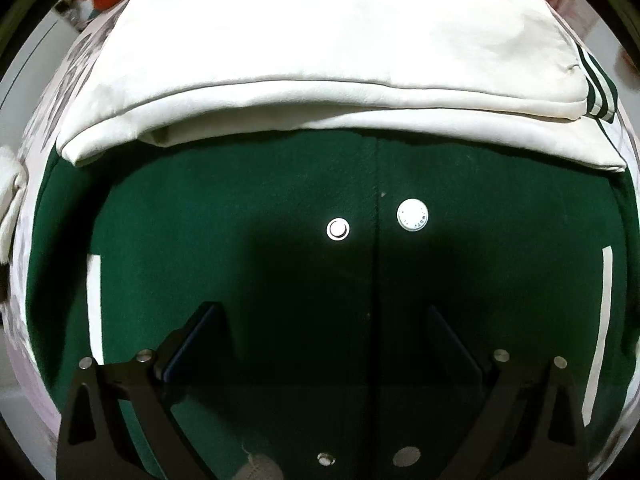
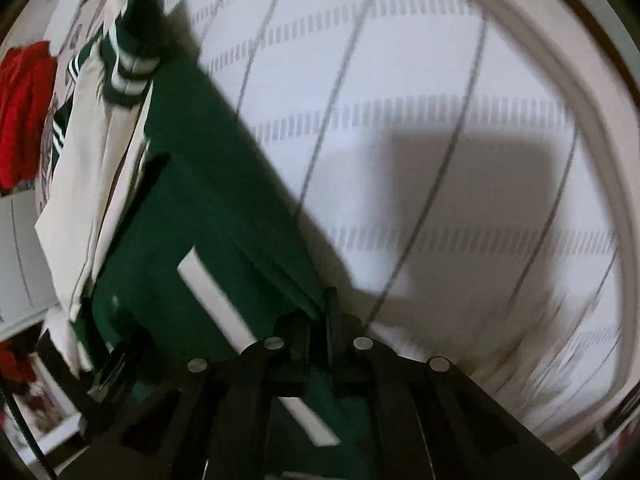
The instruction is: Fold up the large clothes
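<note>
Right now, through the left wrist camera, the left tongs (image 1: pixel 320 316) hang wide apart and empty above the green jacket (image 1: pixel 280 280), which lies flat straight ahead of them with its front opening running down between the two fingers. Beyond the tips, both cream sleeves (image 1: pixel 320 68) are already folded across the chest, and two snaps (image 1: pixel 412 215) sit just ahead of the tips. From the right wrist camera, the right tongs (image 2: pixel 320 316) are pinched narrow on the jacket's side edge, near the hem as far as I can judge, with the striped bedsheet (image 2: pixel 440 160) stretching off to their right. A red garment (image 2: pixel 24 112) lies far off to the left. I'd say the step is the bottom-up fold: next the left tongs need to close on the matching corner so both lift together.
</note>
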`<state>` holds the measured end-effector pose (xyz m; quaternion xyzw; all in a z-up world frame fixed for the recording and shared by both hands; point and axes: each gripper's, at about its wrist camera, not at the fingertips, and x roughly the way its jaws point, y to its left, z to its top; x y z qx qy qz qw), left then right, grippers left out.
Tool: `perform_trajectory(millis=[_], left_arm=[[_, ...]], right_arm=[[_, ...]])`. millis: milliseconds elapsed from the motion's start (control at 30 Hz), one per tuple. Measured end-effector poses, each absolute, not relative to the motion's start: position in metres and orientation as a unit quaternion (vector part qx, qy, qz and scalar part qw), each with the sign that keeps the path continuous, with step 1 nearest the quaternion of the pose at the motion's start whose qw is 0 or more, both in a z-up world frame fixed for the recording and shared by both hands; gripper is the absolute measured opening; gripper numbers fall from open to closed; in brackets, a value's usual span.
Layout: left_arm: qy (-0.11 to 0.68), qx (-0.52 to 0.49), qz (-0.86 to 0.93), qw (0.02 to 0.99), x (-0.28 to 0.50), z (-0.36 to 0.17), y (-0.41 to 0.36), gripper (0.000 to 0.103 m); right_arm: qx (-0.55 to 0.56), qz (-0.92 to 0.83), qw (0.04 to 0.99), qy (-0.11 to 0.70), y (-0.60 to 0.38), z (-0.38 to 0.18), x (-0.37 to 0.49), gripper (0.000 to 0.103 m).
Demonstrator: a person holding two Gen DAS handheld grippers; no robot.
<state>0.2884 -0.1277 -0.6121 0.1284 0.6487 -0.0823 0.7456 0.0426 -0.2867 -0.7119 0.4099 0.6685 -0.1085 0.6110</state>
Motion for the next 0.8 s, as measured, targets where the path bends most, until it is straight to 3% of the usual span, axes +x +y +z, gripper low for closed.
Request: perform_trajectory(millis=[167, 300, 333, 367, 467, 533, 567, 700, 733, 800], left_arm=[[0.655, 0.175, -0.088, 0.730, 0.276, -0.610, -0.086, 0.103], [0.669, 0.159, -0.077, 0.722, 0.274, -0.615, -0.057, 0.103], [0.670, 0.153, -0.077, 0.722, 0.274, -0.615, -0.055, 0.103], [0.669, 0.151, -0.076, 0.724, 0.275, -0.614, -0.053, 0.103], [0.662, 0.156, -0.072, 0.730, 0.274, -0.614, -0.055, 0.103], [0.657, 0.157, -0.067, 0.734, 0.275, -0.615, -0.057, 0.103], [0.654, 0.157, -0.063, 0.738, 0.274, -0.617, -0.059, 0.103], [0.642, 0.155, -0.047, 0.749, 0.263, -0.621, -0.067, 0.103], [0.641, 0.153, -0.044, 0.751, 0.251, -0.617, -0.063, 0.103], [0.638, 0.145, -0.035, 0.755, 0.252, -0.616, -0.064, 0.103]], right_arm=[[0.550, -0.072, 0.527, 0.644, -0.220, -0.727, 0.002, 0.005], [0.541, -0.115, 0.479, 0.682, -0.208, -0.746, -0.041, 0.010], [0.529, -0.126, 0.481, 0.688, -0.207, -0.745, -0.049, 0.017], [0.521, -0.125, 0.483, 0.693, -0.204, -0.740, -0.051, 0.033], [0.454, -0.132, 0.529, 0.705, -0.205, -0.708, -0.036, 0.044], [0.396, -0.125, 0.583, 0.698, -0.208, -0.683, -0.014, 0.059], [0.377, -0.122, 0.603, 0.692, -0.203, -0.676, 0.004, 0.061], [0.290, -0.101, 0.662, 0.684, -0.191, -0.685, 0.079, 0.058], [0.261, -0.102, 0.668, 0.689, -0.186, -0.690, 0.092, 0.038], [0.232, -0.125, 0.673, 0.692, -0.185, -0.697, 0.105, 0.029]])
